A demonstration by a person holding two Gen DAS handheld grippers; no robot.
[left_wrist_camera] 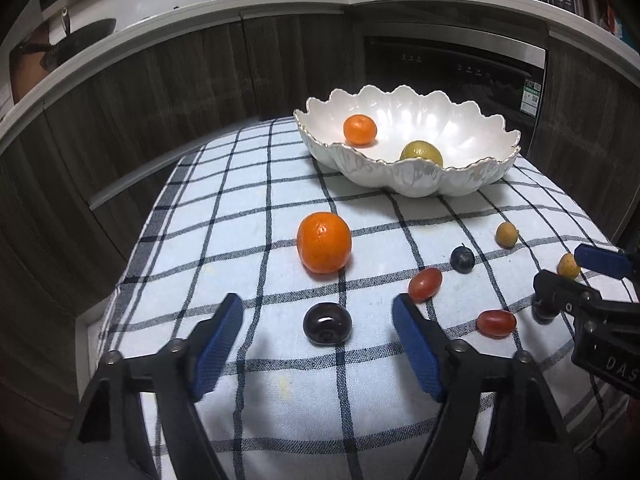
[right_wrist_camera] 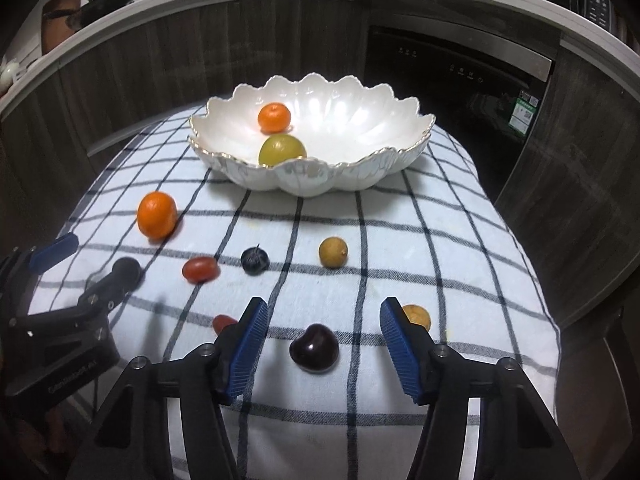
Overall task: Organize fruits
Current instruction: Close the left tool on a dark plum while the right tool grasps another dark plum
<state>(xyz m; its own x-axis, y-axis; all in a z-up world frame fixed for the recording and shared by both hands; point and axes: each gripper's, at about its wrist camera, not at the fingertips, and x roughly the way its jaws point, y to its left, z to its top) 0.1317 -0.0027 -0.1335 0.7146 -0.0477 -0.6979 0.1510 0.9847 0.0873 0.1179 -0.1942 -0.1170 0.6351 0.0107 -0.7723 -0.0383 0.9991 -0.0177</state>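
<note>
Both my claws angled down over the tabletop: left claw (left_wrist_camera: 318, 338) and right claw (right_wrist_camera: 324, 338) each stood open, unclenched, around a dark cherry (left_wrist_camera: 327, 325).

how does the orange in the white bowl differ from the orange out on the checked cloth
The small orange in the scalloped white bowl rests inside the scalloped white bowl, near a yellow-green fruit; the larger orange on the checked cloth lies outside it, on the blue-and-white checked cloth. The one in the bowl looks smaller, though it is also farther away. Both are round, bright orange and untouched by either gripper.
</note>
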